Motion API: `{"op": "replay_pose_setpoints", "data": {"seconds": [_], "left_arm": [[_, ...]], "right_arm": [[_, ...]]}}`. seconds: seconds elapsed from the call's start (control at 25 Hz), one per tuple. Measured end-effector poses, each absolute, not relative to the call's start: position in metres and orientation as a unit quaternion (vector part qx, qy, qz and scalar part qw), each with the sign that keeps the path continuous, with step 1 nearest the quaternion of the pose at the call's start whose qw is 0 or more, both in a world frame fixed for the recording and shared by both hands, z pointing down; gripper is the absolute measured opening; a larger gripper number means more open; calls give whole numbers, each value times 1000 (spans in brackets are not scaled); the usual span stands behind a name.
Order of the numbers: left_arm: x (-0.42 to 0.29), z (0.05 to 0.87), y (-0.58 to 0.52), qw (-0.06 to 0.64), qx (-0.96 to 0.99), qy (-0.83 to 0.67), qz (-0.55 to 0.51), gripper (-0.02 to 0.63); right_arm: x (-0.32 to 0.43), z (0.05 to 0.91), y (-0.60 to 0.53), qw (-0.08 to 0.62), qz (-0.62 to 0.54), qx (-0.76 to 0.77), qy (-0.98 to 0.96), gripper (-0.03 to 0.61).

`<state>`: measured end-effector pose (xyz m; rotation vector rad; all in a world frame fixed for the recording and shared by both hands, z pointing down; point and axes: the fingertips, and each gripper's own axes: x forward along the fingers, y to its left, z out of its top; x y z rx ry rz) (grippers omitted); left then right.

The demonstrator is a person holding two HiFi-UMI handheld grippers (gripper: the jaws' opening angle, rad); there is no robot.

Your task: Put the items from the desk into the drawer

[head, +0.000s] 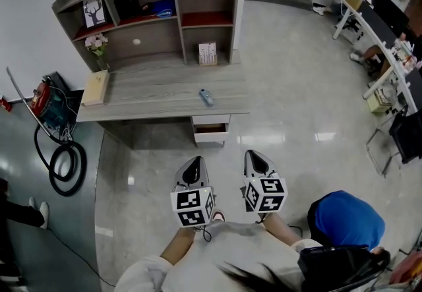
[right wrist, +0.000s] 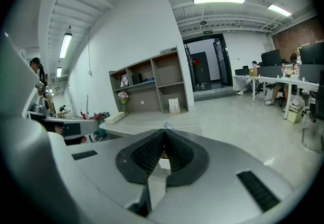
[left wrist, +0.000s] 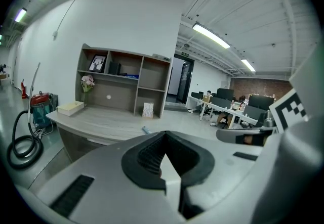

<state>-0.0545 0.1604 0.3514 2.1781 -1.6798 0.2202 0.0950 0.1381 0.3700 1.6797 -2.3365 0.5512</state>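
Observation:
A grey desk point(head: 158, 98) with a shelf unit stands ahead of me in the head view. On it lie a small blue item point(head: 206, 97), a flat pale book point(head: 95, 87) at the left end and a white card point(head: 208, 53) by the shelves. A drawer point(head: 211, 131) under the desk's right part stands pulled out. My left gripper point(head: 192, 164) and right gripper point(head: 256, 156) hover side by side over the floor, short of the desk, both shut and empty. The left gripper view shows the shut left gripper point(left wrist: 163, 135) before the desk point(left wrist: 101, 123); the right gripper view shows the shut right gripper point(right wrist: 163, 133).
A red vacuum cleaner point(head: 45, 101) with a coiled black hose point(head: 66, 167) sits left of the desk. A vase of flowers point(head: 97, 44) stands on the desk's back left. A blue bag point(head: 346, 218) is at my right. Office tables with seated people point(head: 379, 30) lie far right.

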Motion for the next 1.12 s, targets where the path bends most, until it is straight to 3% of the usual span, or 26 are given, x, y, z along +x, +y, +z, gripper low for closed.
{"op": "replay_pose_setpoints", "data": {"seconds": [0.52, 1.12], "left_arm": [[-59, 365, 131, 198, 778, -590, 91, -3], [-101, 361, 2, 208, 786, -579, 63, -3]], "right_arm": [[95, 396, 114, 117, 217, 576, -779, -2], [54, 386, 3, 132, 198, 587, -774, -2]]}}
